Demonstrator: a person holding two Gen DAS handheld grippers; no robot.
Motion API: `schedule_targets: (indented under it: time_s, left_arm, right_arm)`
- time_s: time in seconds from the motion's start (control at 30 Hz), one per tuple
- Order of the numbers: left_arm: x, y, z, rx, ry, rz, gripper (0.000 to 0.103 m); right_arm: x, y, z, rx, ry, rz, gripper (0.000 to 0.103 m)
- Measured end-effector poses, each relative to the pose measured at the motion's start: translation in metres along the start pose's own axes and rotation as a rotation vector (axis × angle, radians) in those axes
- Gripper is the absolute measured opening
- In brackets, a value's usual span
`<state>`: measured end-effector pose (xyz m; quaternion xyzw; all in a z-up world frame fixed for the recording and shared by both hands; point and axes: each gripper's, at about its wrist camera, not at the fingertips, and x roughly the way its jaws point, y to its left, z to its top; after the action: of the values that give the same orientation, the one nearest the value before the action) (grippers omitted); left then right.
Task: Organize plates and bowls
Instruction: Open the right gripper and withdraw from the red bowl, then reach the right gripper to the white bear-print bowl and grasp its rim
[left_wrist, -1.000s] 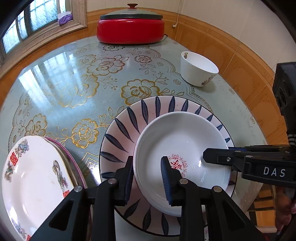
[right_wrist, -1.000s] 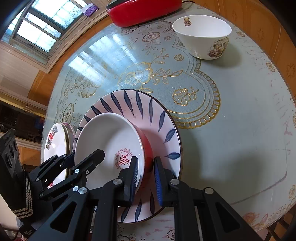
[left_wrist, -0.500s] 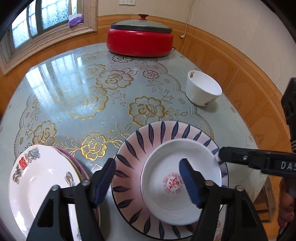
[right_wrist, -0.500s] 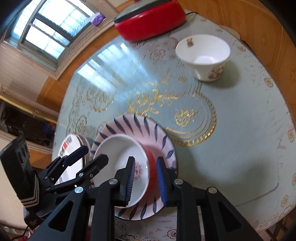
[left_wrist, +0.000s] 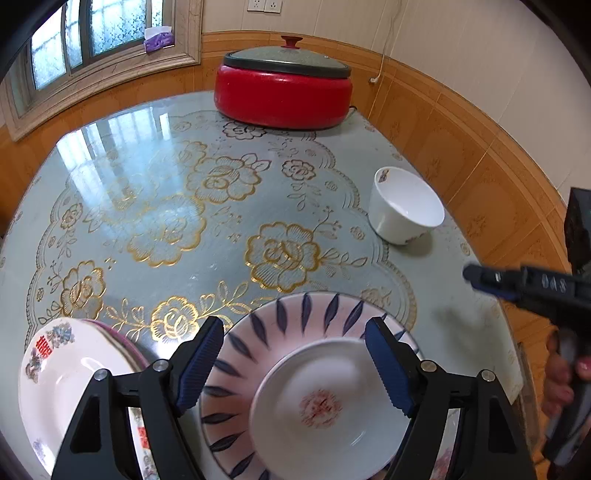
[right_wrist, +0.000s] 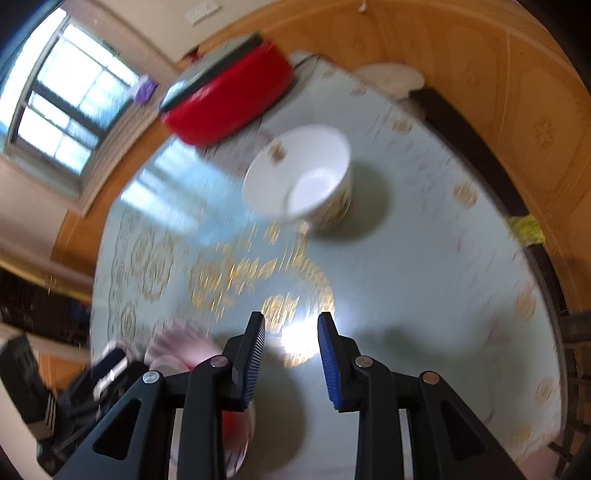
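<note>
A white shallow bowl (left_wrist: 325, 406) with a red mark rests inside the pink plate with blue leaves (left_wrist: 295, 314). My left gripper (left_wrist: 293, 332) hovers above them, its jaws opening wide, with nothing pressed between the pads. To the left lies a stack of white patterned plates (left_wrist: 66, 369). A deep white bowl (left_wrist: 406, 206) stands alone at the right of the table. My right gripper (right_wrist: 291, 321) is off the plate over bare tablecloth, jaws opening and empty, with the deep white bowl (right_wrist: 299, 173) ahead of it. The right wrist view is blurred.
A red electric pot (left_wrist: 282, 96) with a grey lid stands at the far edge, by the wall. The right gripper (left_wrist: 480, 278) and the hand holding it show at the table's right edge. The flowered tablecloth (left_wrist: 166, 206) spreads between the pot and the plates.
Both grippers have let go of the shallow bowl's rim. The left one spread its jaws wide and pulled back upward. The right one swung away to the right, and the plate left its centre.
</note>
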<state>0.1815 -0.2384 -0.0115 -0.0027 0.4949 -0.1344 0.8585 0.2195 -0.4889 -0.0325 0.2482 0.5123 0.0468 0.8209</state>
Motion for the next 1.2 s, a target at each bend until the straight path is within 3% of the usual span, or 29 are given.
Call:
schedule_targets:
  time_s: [0.13,0.37,0.53,0.77,1.2]
  left_arm:
    - [0.006,-0.007,0.007,-0.013,0.003,0.006,0.081]
    - [0.013,-0.006,0.019,-0.054,0.004,0.043,0.081]
    - [0.014,-0.003,0.028,-0.087,-0.002,0.062,0.081]
    - [0.022,-0.013,0.040,-0.076,0.002,0.067,0.081]
    - [0.061,-0.070,0.070,0.028,0.053,0.030,0.081]
  right_arm:
    - [0.011,-0.013,0.033,0.024,-0.029,-0.037,0.035]
    - [0.055,-0.028,0.080,0.076,0.039,-0.093,0.035]
    - [0.080,-0.039,0.094,0.100,0.105,-0.068,0.035]
    - [0.101,-0.045,0.092,0.078,0.175,-0.039,0.026]
    - [0.075,-0.062,0.053,0.025,0.203,-0.011,0.025]
